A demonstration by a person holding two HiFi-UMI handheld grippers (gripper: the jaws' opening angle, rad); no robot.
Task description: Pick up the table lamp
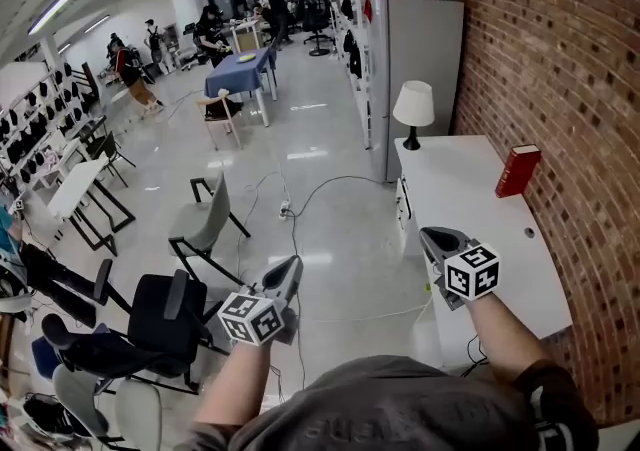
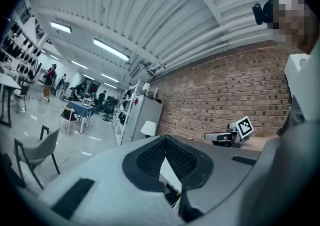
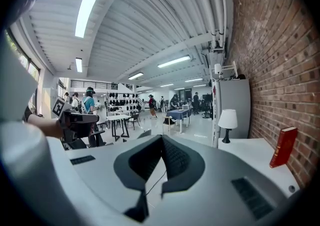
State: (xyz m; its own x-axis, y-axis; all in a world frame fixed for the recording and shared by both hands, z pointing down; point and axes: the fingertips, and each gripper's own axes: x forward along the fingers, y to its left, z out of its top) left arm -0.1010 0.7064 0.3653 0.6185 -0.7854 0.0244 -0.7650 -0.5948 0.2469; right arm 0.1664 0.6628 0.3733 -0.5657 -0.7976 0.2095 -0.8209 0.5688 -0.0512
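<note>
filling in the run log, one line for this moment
lamp: upright on desk, untouched | left gripper: shut, empty | right gripper: shut, empty

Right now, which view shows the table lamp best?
The head view: the table lamp shows whole and largest, at the white desk's far end. The right gripper view shows it whole but smaller; the left gripper view, only a tiny shade.

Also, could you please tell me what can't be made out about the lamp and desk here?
- Table lamp switch and cord: too small, every view.
- Lamp base, left gripper view: behind the left gripper.
- Desk near end, head view: covered by right gripper and arm.
</note>
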